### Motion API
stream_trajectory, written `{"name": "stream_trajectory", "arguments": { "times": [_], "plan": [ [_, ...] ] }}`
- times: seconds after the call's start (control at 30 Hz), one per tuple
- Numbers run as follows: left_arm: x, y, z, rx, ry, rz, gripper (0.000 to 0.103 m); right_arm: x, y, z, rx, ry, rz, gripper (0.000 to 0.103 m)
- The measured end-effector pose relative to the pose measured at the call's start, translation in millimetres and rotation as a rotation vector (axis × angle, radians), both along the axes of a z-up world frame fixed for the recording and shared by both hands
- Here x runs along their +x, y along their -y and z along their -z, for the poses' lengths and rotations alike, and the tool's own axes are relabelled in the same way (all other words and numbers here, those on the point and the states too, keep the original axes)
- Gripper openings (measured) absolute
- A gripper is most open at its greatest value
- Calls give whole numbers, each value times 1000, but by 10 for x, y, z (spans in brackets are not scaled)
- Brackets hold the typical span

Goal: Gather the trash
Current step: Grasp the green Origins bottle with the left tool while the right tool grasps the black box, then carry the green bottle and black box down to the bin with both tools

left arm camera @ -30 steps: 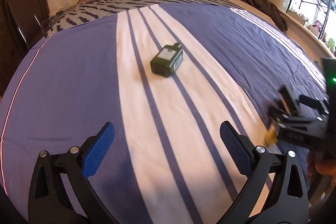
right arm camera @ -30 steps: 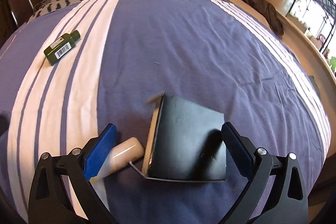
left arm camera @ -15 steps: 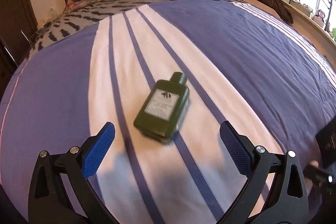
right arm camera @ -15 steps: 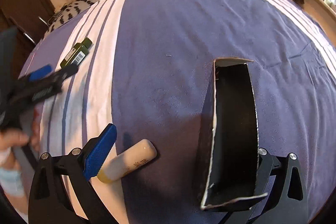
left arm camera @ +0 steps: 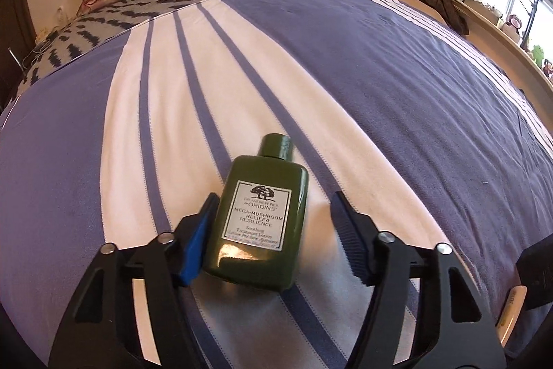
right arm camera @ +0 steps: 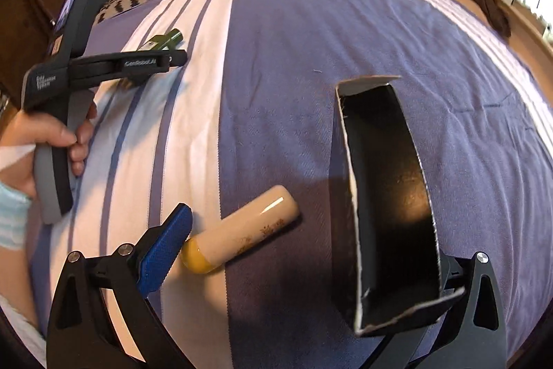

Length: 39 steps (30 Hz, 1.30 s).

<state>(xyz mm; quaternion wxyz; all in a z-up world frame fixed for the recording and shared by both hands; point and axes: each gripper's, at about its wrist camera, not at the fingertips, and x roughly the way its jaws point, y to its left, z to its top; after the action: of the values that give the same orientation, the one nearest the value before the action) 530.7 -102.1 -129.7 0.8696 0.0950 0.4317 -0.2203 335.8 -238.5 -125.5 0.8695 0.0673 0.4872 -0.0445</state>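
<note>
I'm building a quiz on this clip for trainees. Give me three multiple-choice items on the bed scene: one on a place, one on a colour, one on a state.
1. Where does the dark green rectangular lotion bottle lie?
A. on a pillow
B. on the bedspread's white stripes
C. inside the box

2. What colour is the cap end of the cream cylindrical tube?
A. yellow
B. red
C. blue

3. How is the left claw?
A. shut, empty
B. open around the bottle
C. gripping the tube

Answers: B, the striped bedspread lies under it; A, the tube's near end is yellow; B, a gap shows beside the bottle.
</note>
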Motion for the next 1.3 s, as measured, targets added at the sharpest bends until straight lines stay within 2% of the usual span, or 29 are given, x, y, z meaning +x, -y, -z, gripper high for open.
{"name": "stream_trajectory", "arguments": {
  "times": [0.1, 0.13, 0.37, 0.47, 0.67, 0.8, 0.83, 0.93, 1.3],
  "plan": [
    [-18, 19, -5, -11, -3, 15, 41, -9, 9, 9, -11, 12, -3, 97],
    [-25, 22, -7, -13, -4, 17, 40, -5, -2, 3, -22, 14, -11, 93],
    [-24, 15, 4, -23, -7, 18, 40, 5, 164, -17, -4, 35, -5, 64],
    [-34, 38, 4, -13, -2, 18, 39, 22, 204, -17, -4, 35, -12, 57],
    [-37, 68, 4, 4, -1, 2, 39, 56, 314, -45, 73, 34, 25, 58],
    [-40, 87, 2, 16, 0, -2, 39, 106, 269, -27, 77, 42, 38, 62],
    [-36, 80, 2, 12, -2, -1, 39, 107, 255, -16, 66, 44, 37, 60],
    [-21, 68, 0, -3, -12, 3, 39, 93, 238, 0, 13, 58, 28, 42],
    [-55, 124, -12, 34, -3, 6, 39, -50, 400, -37, 89, 98, -62, 41]
  ]
}}
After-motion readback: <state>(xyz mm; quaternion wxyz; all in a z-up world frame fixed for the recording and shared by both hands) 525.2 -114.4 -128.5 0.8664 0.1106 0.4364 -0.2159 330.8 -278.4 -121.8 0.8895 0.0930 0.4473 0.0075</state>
